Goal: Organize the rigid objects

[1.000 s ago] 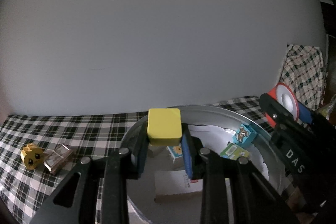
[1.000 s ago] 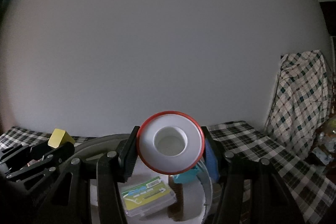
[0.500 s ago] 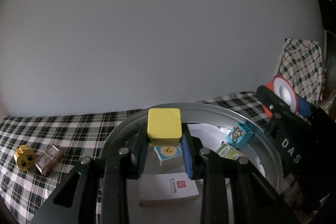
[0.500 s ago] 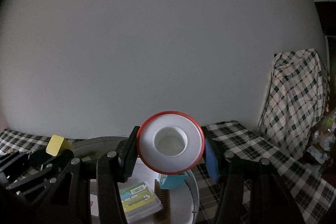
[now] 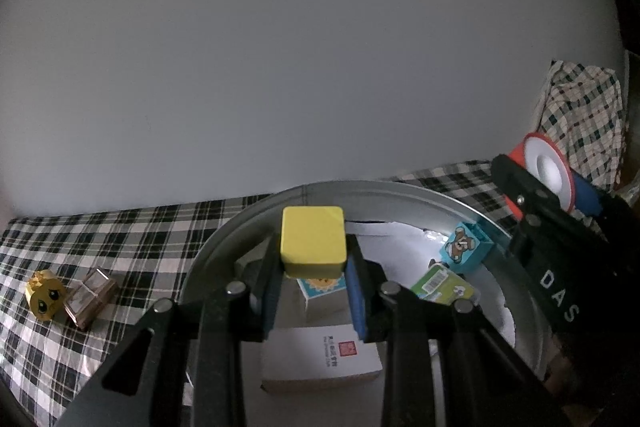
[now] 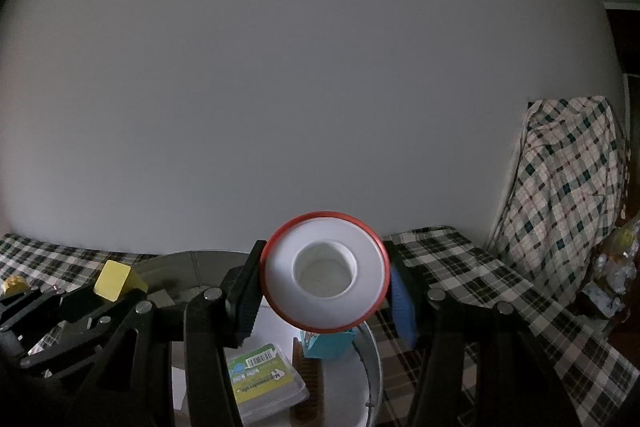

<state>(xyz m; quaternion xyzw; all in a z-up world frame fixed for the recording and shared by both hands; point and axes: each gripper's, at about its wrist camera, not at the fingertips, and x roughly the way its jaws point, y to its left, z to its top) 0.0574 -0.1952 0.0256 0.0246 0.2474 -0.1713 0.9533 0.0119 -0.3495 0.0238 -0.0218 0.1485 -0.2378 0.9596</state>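
My left gripper (image 5: pixel 313 287) is shut on a yellow block (image 5: pixel 313 241), held above the round metal basin (image 5: pixel 224 247). In the right wrist view the same yellow block (image 6: pixel 113 280) shows at the left, over the basin (image 6: pixel 372 359). My right gripper (image 6: pixel 325 297) is shut on a red-rimmed white tape roll (image 6: pixel 325 289), held over the basin's right side; that tape roll (image 5: pixel 546 173) also appears at the right of the left wrist view. Inside the basin lie a white box (image 5: pixel 320 359), a sun-print box (image 5: pixel 322 285), a green-labelled packet (image 5: pixel 442 283) and a blue bear block (image 5: pixel 464 247).
On the checked cloth (image 5: pixel 120 239) left of the basin sit a yellow duck-face block (image 5: pixel 45 294) and a small brown foil packet (image 5: pixel 90 297). A checked cloth drapes over something at the right (image 6: pixel 564 187). A plain wall stands close behind.
Both views have tipped slightly, showing more of the basin's contents and pushing the cloth items lower. Neither grip has changed.
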